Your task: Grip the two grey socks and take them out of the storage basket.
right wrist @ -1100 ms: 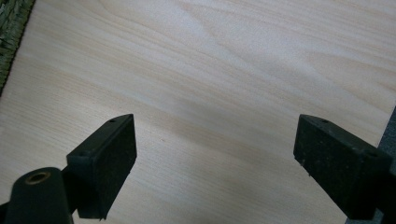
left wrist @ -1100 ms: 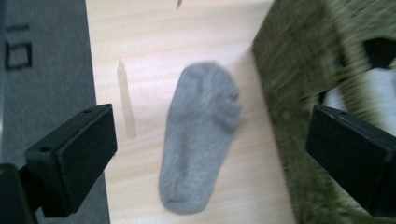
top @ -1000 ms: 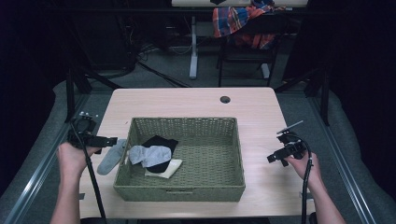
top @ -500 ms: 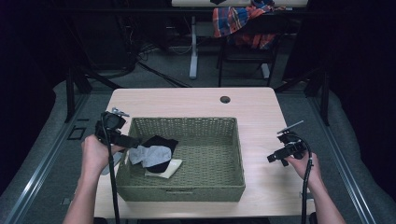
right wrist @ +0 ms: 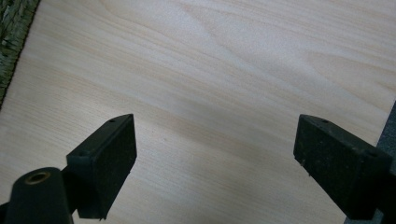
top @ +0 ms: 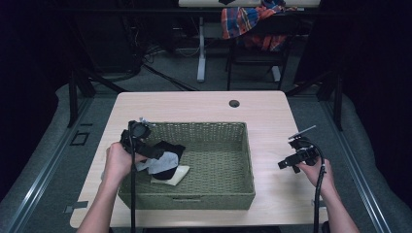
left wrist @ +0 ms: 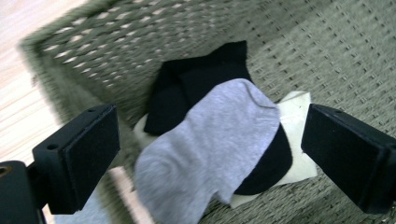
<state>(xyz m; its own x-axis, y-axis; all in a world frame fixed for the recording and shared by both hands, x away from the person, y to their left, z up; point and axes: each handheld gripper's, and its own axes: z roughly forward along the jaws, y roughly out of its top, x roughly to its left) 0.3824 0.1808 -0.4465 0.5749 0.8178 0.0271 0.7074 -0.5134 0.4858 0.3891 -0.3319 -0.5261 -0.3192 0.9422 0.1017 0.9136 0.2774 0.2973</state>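
Grey cotton is what the left gripper [left wrist: 210, 154] faces: a pale grey sock [left wrist: 210, 144] draped over the left wall of the woven basket [top: 214, 196], toe end inside, the other end spilling out over the rim toward the table [top: 194, 104]. In the left gripper view its long axis runs from about 7 o'clock up to 1 o'clock, crossing the line between the two pads at a slant. Both pads stand wide apart, one at 9 o'clock and one at 3 o'clock of the sock, holding nothing; the sock lies between them and a little beyond, not touched as far as I can tell.

Under the grey sock sits a black sock [left wrist: 196, 79], folded, and under that a cream one [left wrist: 299, 135] flat on the basket floor. The three overlap, so a closing pinch low down could gather more than one layer.

In the high view the left gripper [top: 145, 145] hovers at the basket's 9 o'clock edge, right over the pile. The right gripper [top: 287, 164] rests well apart at 3 o'clock, over bare wood, its jaws likewise spread wide and empty. The left hand [top: 118, 161] is plainly the nearer one, and I judge the grasp falls to it.
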